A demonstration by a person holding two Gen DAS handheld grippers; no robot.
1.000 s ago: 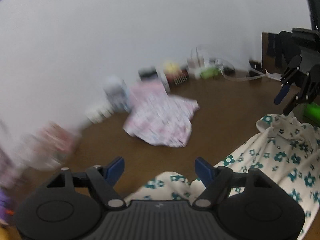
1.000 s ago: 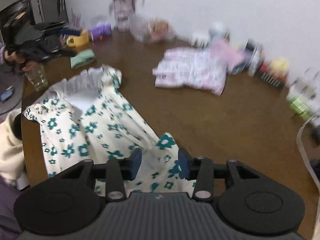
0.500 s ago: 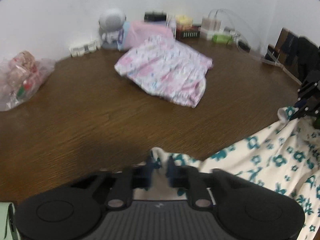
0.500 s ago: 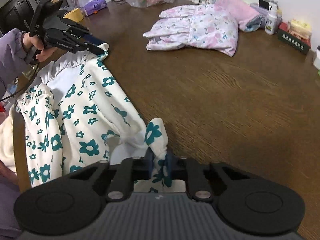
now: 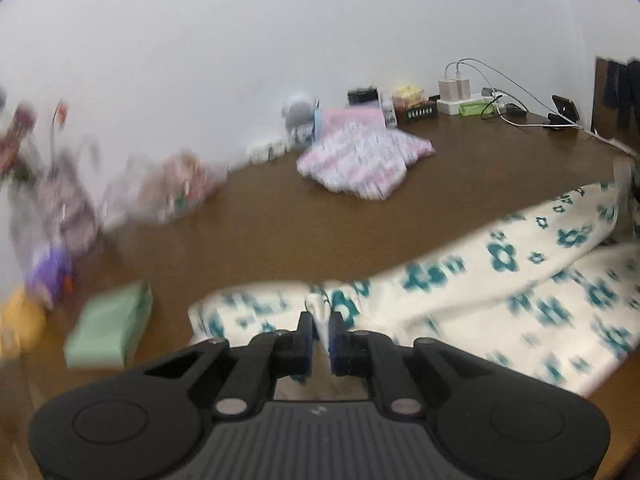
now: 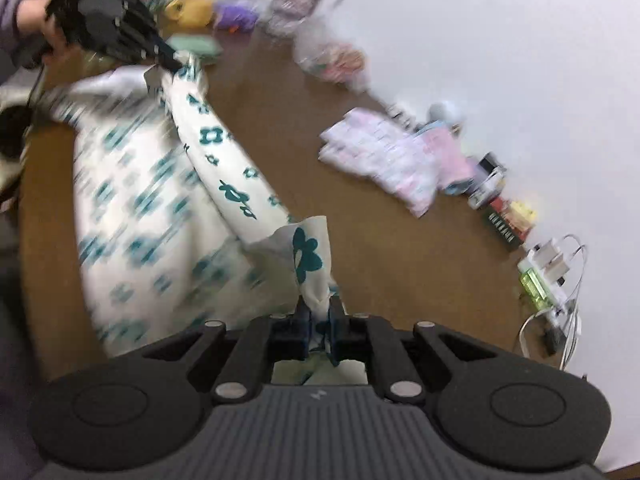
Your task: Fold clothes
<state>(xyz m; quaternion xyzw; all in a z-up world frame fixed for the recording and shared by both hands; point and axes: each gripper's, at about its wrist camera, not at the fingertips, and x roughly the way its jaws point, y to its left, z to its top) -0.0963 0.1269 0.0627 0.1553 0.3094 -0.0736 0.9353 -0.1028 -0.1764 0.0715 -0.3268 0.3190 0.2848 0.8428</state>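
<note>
Both grippers are clamped on cloth now. A second ago the left gripper [image 5: 319,334] had its jaws wide apart over the edge of the white garment with teal flowers [image 5: 500,276]; here, at the bottom centre of the left wrist view, they are pinched together on a small fold of that edge. The right gripper [image 6: 319,330] tells the same story: jaws half closed a second ago, now tight on a bunched corner that stands up between them at the lower middle of its frame.

The garment itself has come up off the brown table [image 5: 280,216]. In the right wrist view a long band of it stretches from the pinched corner diagonally to the upper left of the frame, where the other gripper, held in a person's hand [image 6: 34,16], grips the far end. Half a second ago that stretch lay slack on the wood; now it looks taut, and the blur across the cloth and the clutter along the wall points to fast movement in both views.

So the grasp is made at two points and the cloth is being carried, which reads as a fold in progress. Whether it is an early or late fold cannot be told. The pink floral garment [image 5: 364,160] sits at centre frame in the left view, already in a compact pile near the wall.
</note>
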